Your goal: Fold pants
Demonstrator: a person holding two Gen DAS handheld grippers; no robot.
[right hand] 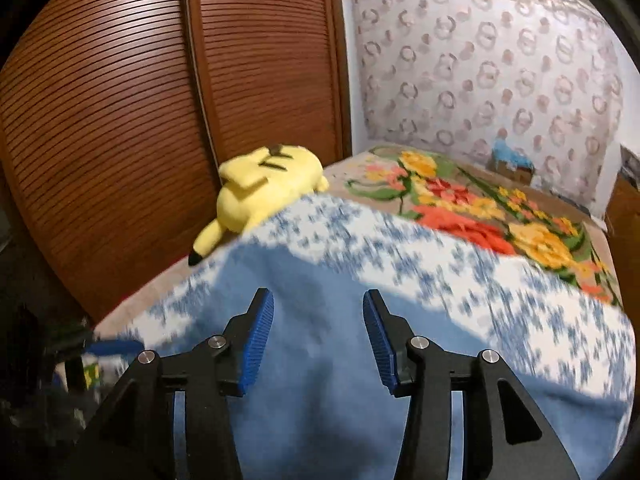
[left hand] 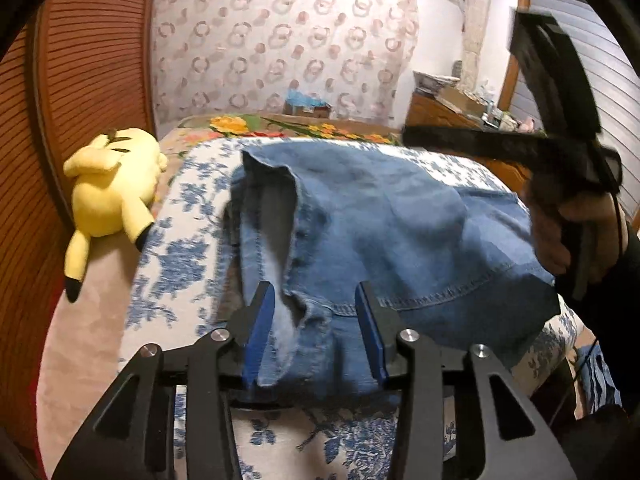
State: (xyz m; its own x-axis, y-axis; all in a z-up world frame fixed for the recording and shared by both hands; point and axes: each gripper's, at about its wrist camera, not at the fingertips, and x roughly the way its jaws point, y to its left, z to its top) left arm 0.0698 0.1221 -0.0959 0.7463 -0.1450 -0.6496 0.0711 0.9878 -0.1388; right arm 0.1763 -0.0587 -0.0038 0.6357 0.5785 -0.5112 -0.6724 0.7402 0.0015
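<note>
Blue denim pants lie bunched on a blue-and-white floral cover on a bed. My left gripper is open, its jaws standing either side of a frayed fold of denim at the near edge. The right gripper appears in the left wrist view, held in a hand above the pants' right side. In the right wrist view the right gripper is open just above blurred blue denim, holding nothing.
A yellow plush toy lies on the bed's left side, also seen in the right wrist view. A brown slatted wardrobe stands left. A flowered blanket covers the far bed. A cluttered wooden dresser stands at the right.
</note>
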